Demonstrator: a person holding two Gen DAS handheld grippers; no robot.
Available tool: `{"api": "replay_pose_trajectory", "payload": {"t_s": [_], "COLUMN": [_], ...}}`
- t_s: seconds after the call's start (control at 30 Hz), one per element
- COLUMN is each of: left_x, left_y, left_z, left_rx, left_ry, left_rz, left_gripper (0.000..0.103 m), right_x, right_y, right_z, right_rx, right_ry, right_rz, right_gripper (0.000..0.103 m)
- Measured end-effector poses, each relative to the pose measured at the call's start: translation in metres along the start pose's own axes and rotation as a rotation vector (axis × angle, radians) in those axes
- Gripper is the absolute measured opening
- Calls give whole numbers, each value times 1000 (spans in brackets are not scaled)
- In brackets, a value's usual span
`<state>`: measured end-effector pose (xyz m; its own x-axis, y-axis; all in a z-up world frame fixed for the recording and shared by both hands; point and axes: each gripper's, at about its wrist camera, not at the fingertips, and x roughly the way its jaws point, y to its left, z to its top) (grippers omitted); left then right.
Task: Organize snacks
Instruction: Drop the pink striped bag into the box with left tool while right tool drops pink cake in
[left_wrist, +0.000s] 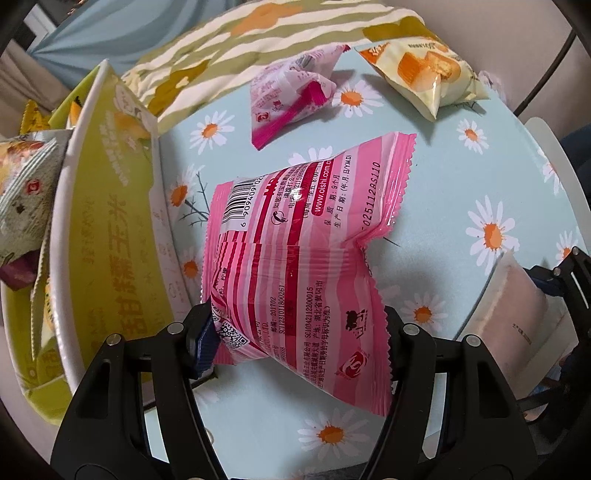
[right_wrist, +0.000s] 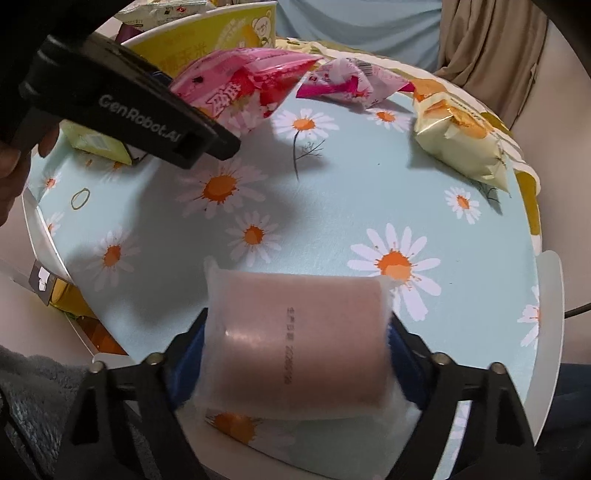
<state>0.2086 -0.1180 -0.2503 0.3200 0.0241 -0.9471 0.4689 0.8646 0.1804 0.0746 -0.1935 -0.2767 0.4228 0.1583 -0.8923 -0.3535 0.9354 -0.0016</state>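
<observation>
My left gripper (left_wrist: 297, 332) is shut on a pink striped snack packet (left_wrist: 295, 251), gripping its lower end and holding it above the daisy-print table (left_wrist: 461, 184). The right wrist view shows that same pink packet (right_wrist: 240, 85) in the left gripper (right_wrist: 192, 107) near a yellow carton (right_wrist: 207, 33). My right gripper (right_wrist: 295, 347) has a frosted white packet (right_wrist: 295, 314) with a brownish cake inside between its blue pads (right_wrist: 188, 354), which press on its sides at the table's near edge. That frosted packet (left_wrist: 517, 306) also shows at the right of the left wrist view.
The yellow carton (left_wrist: 110, 221) with a white rim holds several snack bags at the left. A small pink packet (left_wrist: 291, 92) and a pale yellow cake packet (left_wrist: 424, 74) lie at the table's far side. A rubber band (right_wrist: 80, 199) and a green box (right_wrist: 96, 144) lie on the left.
</observation>
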Motion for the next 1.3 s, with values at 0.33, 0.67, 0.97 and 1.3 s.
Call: {"api": "replay_pose_trajectory", "payload": {"t_s": [0.33,0.67,0.97,1.3], "left_x": [-46,-144,-179,-128], "left_y": [6,52,151,248], "left_z": [-1,-20,-63,-87], "left_rx": [-68,-245,-394,-375], "left_ry": [-90,-254,-313,-183], "left_rz": [-11,16,71,103], "left_gripper": [66,66,66,69], "right_x": [-25,-100,-141,-127], "right_y": [-13,-8,38,116], "right_z": [5,58,123,195], "right_rx": [75,1,-20,42], "right_ry": [-61,-224,-334,-335], "right_rz": [54,89,209,237], "right_gripper": [71,71,71,71]}}
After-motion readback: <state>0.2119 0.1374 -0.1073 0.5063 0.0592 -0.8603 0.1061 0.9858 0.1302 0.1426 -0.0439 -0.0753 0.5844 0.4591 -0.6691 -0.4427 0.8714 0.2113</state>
